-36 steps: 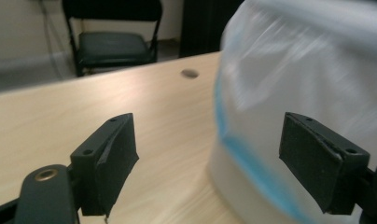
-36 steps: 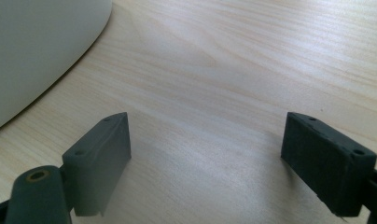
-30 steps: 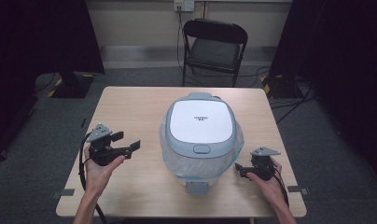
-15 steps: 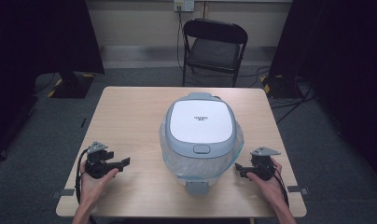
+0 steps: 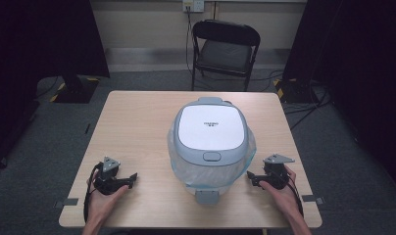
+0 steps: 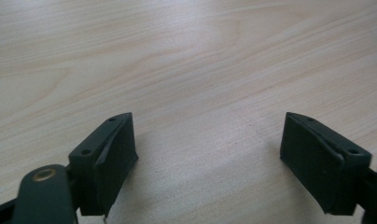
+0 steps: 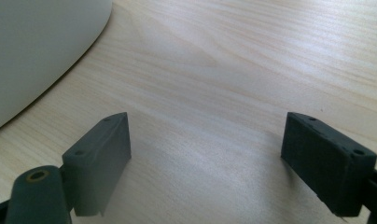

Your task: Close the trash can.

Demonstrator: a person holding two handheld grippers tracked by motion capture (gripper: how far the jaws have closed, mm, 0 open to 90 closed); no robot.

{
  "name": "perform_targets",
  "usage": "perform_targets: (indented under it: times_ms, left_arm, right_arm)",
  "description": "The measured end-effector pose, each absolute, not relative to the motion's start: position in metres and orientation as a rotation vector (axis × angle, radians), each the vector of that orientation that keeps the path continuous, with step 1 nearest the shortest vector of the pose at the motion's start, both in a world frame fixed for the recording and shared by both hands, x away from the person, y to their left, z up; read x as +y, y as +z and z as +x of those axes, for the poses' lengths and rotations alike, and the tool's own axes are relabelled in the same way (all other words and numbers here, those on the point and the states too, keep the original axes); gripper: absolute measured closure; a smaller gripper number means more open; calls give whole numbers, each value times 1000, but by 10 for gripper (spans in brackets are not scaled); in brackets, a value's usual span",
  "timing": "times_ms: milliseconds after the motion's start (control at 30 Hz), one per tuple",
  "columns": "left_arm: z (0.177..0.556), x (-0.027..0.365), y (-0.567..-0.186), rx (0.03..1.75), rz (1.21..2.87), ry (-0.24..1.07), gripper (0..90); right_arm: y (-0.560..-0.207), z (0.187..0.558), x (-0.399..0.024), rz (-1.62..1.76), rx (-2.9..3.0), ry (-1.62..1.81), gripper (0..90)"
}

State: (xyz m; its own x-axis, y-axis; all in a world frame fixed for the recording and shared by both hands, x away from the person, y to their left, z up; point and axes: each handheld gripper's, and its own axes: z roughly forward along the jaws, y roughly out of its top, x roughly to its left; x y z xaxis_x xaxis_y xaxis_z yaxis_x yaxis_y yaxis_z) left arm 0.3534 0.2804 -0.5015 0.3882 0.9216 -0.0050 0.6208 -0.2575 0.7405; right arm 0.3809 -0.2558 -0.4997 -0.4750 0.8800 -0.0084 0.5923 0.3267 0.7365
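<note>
The left gripper [image 5: 130,177] is now lower and nearer to the person than one second ago: it has come back from a raised place over the table [image 5: 137,122] toward the near left corner, and it rests there with its tips pointing to the bin [image 5: 210,142]. The right gripper [image 5: 251,177] has almost not moved and lies at the near right side, just beside the bin. In the left gripper view the jaws are spread wide with only bare wood between them; in the right gripper view the jaws are spread as well, and the pale curved wall of the bin [image 7: 37,51] stands at the upper left, near but not touching. The bin sits in the middle of the table, lid [image 5: 210,128] closed, with a clear bag [image 5: 179,164] hanging out under the lid. I judge that both hands are at rest, so the work on the bin is either not begun or already over, because nothing is held
</note>
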Motion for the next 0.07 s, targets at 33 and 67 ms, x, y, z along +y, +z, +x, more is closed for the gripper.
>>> perform_targets:
  times_ms: [33, 67]
  left_arm:
    - [353, 280, -502, 1319, 1982, 578, 166]
    - [353, 280, -502, 1321, 1981, 577, 165]
  right_arm:
    - [-500, 381, -256, 1301, 2189, 955, 146]
    - [-500, 381, -256, 1301, 2189, 955, 146]
